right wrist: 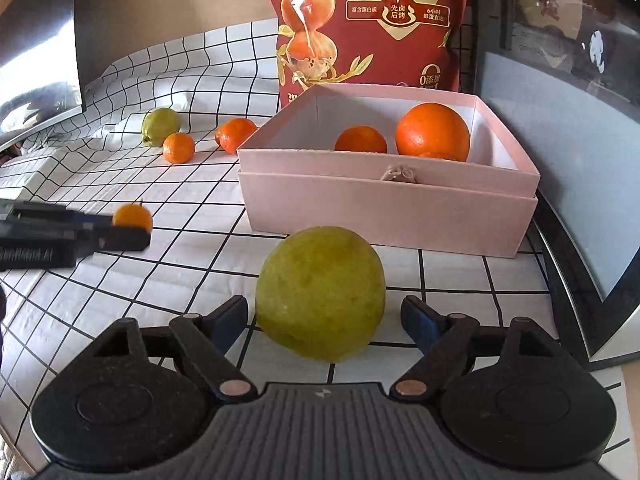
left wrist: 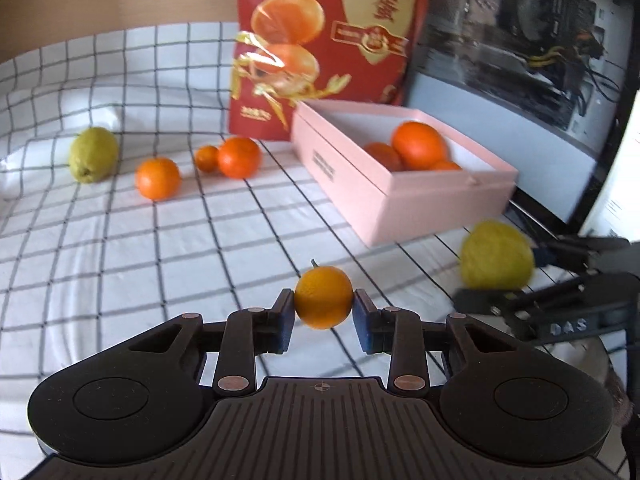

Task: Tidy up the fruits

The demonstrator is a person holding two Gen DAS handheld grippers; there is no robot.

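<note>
The small orange [left wrist: 323, 297], dimpled and round with a short stem, sits pinched between the blue pads of the left gripper [left wrist: 323, 308], lifted clear of the checked cloth [left wrist: 120, 240]. At 2 o'clock from it stands the pink cardboard box [left wrist: 400, 200]; its near wall hides the lower parts of the oranges inside [left wrist: 418, 145]. In the right wrist view, a matte, pitted green-yellow fruit [right wrist: 320, 294] rests on the cloth between the parted fingers of the right gripper [right wrist: 324, 320], neither pad touching it. At 12 o'clock the glossy red bag [right wrist: 372, 24] is cut off by the frame.
</note>
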